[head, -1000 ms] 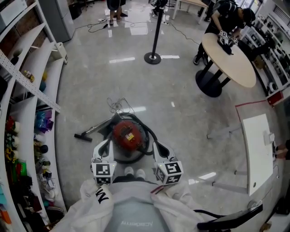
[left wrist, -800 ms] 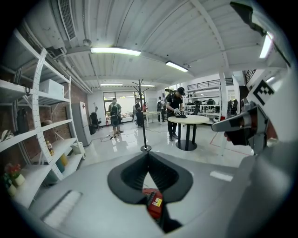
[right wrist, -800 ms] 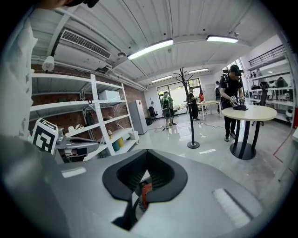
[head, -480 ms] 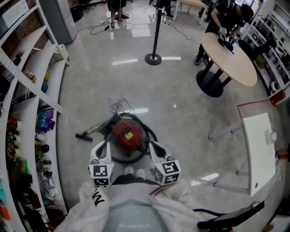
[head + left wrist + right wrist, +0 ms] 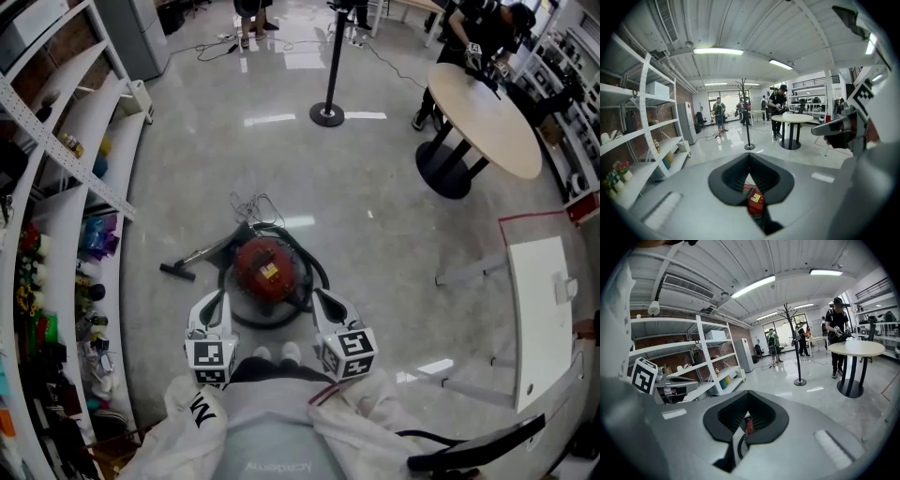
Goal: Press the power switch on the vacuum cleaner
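A red canister vacuum cleaner point(image 5: 263, 267) sits on the grey floor straight ahead of me, ringed by its black hose point(image 5: 314, 272). Its floor nozzle point(image 5: 176, 272) points left and a loose cord point(image 5: 250, 208) lies behind it. My left gripper point(image 5: 217, 298) hovers at the vacuum's near left and my right gripper point(image 5: 322, 298) at its near right; neither touches it. In the left gripper view the tips point(image 5: 749, 155) meet, with the red body point(image 5: 754, 201) showing below them. The right gripper point(image 5: 748, 392) is shut too, with only a red sliver point(image 5: 749, 426) visible. No switch can be made out.
Curved white shelves point(image 5: 66, 187) with small goods line the left side. A black stanchion post point(image 5: 328, 112) stands beyond the vacuum. At the far right a person works at a round table point(image 5: 487, 112), and a white table point(image 5: 539, 309) stands nearer. My shoes point(image 5: 272, 354) are just behind the vacuum.
The head view has shifted a little, so the vacuum sits slightly higher in frame. Both grippers stay shut, flanking its near side.
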Demonstrator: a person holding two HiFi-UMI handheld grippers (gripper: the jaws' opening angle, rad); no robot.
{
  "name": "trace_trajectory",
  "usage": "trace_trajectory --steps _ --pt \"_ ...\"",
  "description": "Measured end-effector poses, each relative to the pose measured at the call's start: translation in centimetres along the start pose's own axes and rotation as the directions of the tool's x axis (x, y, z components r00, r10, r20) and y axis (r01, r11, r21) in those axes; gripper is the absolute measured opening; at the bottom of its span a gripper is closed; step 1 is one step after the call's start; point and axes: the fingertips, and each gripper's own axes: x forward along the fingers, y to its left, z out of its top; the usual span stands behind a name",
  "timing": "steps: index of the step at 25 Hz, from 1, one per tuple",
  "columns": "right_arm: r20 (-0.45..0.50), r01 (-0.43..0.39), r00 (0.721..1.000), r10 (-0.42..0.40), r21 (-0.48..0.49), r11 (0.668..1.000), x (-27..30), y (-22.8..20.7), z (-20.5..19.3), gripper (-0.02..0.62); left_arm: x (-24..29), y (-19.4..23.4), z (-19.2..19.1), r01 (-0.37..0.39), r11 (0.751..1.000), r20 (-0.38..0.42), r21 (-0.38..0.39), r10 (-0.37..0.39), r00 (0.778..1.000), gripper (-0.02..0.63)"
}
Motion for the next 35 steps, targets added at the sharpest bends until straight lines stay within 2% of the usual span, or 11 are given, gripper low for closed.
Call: trace_trajectory --steps 13,21,35 --pt "0.04 0.042 0.998 -0.041 -0.015 0.999 -2.4 0.1 0.3 0.0 -1.1 -0.9 0.9 0.027 1.0 0.062 0.015 -0.027 0.998 0.0" --pt "0.037 0.049 0.998 -0.048 -0.028 0.998 -4.6 4.6 -1.7 0.0 -6.0 0.0 -2.3 0.031 1.0 0.052 0.0 -0.03 0.998 0.0" --pt "0.078 0.09 0.993 -0.086 -0.053 0.995 -9.7 11.6 -4.8 0.0 -14.0 0.5 -5.4 0.068 0.998 0.102 0.005 -0.068 0.992 0.0"
